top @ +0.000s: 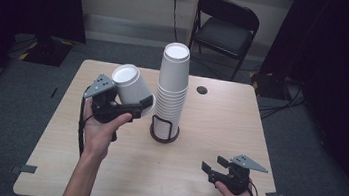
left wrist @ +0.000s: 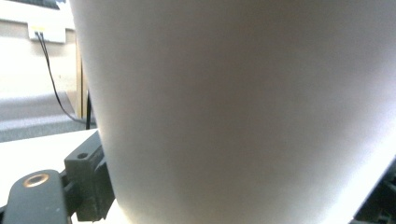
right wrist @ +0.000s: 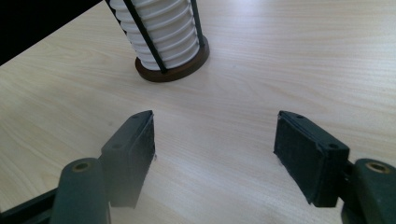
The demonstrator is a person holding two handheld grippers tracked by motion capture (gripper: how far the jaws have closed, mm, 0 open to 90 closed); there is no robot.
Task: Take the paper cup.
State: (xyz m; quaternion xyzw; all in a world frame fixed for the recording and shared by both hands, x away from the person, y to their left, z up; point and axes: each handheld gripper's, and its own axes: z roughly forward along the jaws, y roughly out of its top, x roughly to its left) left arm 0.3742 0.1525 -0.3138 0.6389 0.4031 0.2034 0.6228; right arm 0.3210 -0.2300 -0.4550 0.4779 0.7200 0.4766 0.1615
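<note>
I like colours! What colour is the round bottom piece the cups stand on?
Dark brown. The base under the cup stack shows best in the right gripper view.

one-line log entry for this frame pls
left gripper: shut on tilted white cup | right gripper: open, idle above table | cup stack: upright in holder

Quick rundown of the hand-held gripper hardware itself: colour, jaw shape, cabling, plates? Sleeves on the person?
Both the left hand-held gripper and the right hand-held gripper are black, with flat rectangular textured pads, brass-ringed screw holes, a grey three-cornered top plate and a trailing black cable. Forearms are bare, no sleeves in view.
</note>
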